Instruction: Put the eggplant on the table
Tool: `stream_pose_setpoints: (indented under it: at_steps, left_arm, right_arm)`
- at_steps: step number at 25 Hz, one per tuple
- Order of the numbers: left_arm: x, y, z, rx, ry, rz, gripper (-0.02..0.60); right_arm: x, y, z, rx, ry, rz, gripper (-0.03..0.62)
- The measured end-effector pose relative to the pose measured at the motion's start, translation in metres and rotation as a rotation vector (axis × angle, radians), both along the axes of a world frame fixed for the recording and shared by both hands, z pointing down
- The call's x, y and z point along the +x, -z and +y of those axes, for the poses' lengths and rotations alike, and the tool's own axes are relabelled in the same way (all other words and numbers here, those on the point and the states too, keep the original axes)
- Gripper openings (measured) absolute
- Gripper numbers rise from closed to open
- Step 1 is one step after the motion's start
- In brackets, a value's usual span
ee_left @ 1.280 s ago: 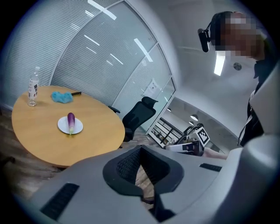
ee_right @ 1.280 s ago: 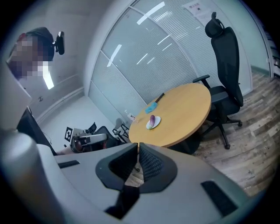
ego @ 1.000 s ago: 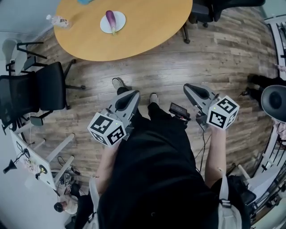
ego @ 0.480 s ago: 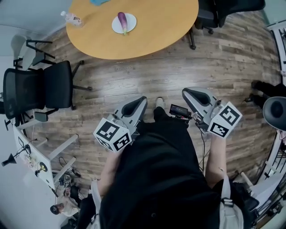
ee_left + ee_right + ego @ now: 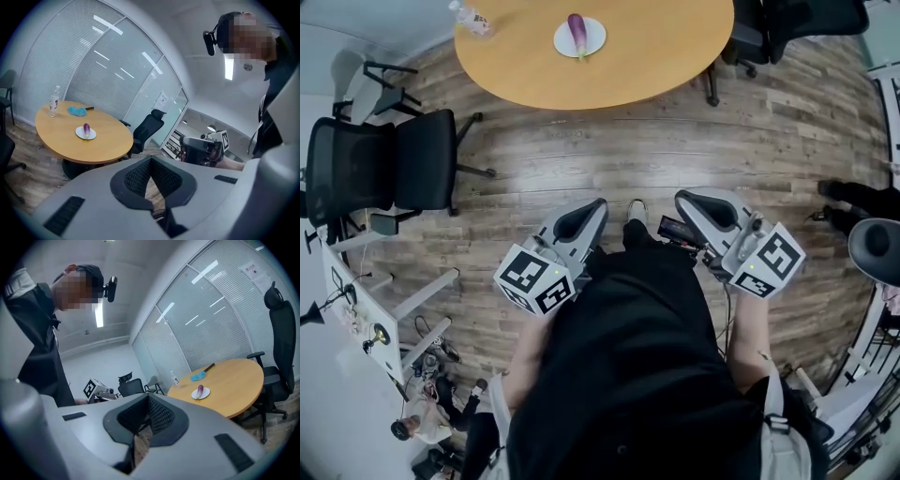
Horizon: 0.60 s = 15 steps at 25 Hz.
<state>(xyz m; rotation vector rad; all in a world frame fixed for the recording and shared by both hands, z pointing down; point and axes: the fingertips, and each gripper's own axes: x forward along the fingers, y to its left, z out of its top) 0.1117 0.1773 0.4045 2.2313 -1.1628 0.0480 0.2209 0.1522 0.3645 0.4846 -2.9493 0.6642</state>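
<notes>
While both tools hang low in front of the person's dark-clothed legs, the eggplant (image 5: 577, 28) lies well apart from them, across the room. At the left of the head view a black office chair (image 5: 412, 173) stands on the wood-plank floor (image 5: 675, 150), near the edge of the round wooden table (image 5: 675, 66). On the table, from the left, a clear water bottle (image 5: 472, 19) stands upright near the rim. Next comes a small white plate (image 5: 592, 42) with the purple eggplant lying on it (the plate, not the bare tabletop, carries it). The left gripper view adds a blue cloth (image 5: 77, 111) beyond the plate.

Nearer the person, the left tool (image 5: 581, 217) points toward the table with its jaws pressed together and nothing between them. A light shoe (image 5: 637, 208) shows between the two tools. The right tool (image 5: 698, 206) likewise has its jaws closed tip to tip and is empty. A second black chair (image 5: 787, 23) stands at the table's right end.
</notes>
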Motion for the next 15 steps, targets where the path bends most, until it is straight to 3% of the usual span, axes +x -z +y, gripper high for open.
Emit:
stream_pose_setpoints:
  at_steps: [15]
  left_arm:
    - [0.018, -0.004, 0.011, -0.023, -0.011, -0.004, 0.009]
  right_arm:
    - [0.027, -0.002, 0.003, 0.006, -0.038, 0.009, 0.017]
